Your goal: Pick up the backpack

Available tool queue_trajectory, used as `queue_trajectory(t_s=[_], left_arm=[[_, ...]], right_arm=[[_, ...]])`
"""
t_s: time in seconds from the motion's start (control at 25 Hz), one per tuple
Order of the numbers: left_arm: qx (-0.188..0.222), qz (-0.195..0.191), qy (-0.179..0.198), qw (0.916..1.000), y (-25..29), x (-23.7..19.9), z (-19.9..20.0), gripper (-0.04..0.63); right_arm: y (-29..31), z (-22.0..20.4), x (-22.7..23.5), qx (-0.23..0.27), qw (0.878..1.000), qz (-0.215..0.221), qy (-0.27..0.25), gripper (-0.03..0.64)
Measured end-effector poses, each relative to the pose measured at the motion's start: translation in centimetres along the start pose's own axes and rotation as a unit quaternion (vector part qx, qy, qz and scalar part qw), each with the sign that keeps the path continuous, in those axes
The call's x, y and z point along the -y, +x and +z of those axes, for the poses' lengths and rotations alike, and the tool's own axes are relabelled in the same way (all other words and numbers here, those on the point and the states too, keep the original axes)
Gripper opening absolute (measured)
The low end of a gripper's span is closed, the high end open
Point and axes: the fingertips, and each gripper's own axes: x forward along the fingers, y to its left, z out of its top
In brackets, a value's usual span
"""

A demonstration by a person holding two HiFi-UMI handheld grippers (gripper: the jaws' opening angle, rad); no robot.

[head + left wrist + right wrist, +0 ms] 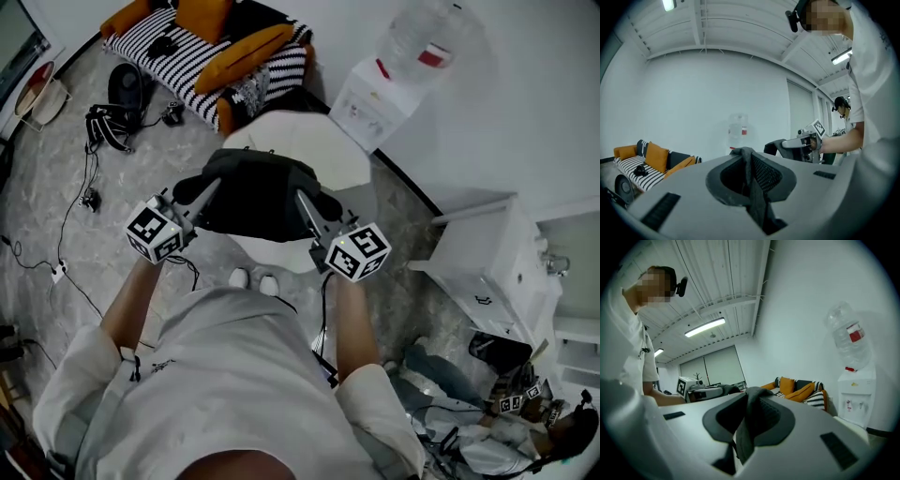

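- gripping the backpack (255,192) from both sides, out in front of the person's chest in the head view.
- left gripper (206,189): clenched on the backpack's dark fabric (751,180), a fold pinched tight between the pads in the left gripper view, with mesh just to its right.
- right gripper (303,201): clamped the same way on a dark fold in the right gripper view, nothing else in the jaws.
- holding the backpack black and bunched between the two marker cubes, over a white table (328,145); touching the top or clear of it, cannot tell from above.
- seen from each gripper view, the other gripper across the way, level and with dark fabric in its tip.
- standing at the near edge of the table, two white shoes (240,278) on grey floor (56,187).
- beyond the table, a striped sofa (178,66) with orange cushions (242,54).
- right of the sofa, against the wall, a white water dispenser (370,103) with a clear bottle (422,37) on top.
- further right, well apart from the table, a white cabinet (497,267).
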Motion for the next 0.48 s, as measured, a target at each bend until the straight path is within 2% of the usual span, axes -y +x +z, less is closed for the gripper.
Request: queue_trajectory(t_s=[0.48], left_arm=[[0.05,-0.013,0.048,0.9975,-0.1,-0.3,6.6,0.031]], right_arm=[[-0.1,6.9,-1.5,0.044,0.998,0.002,-0.045,0.041]])
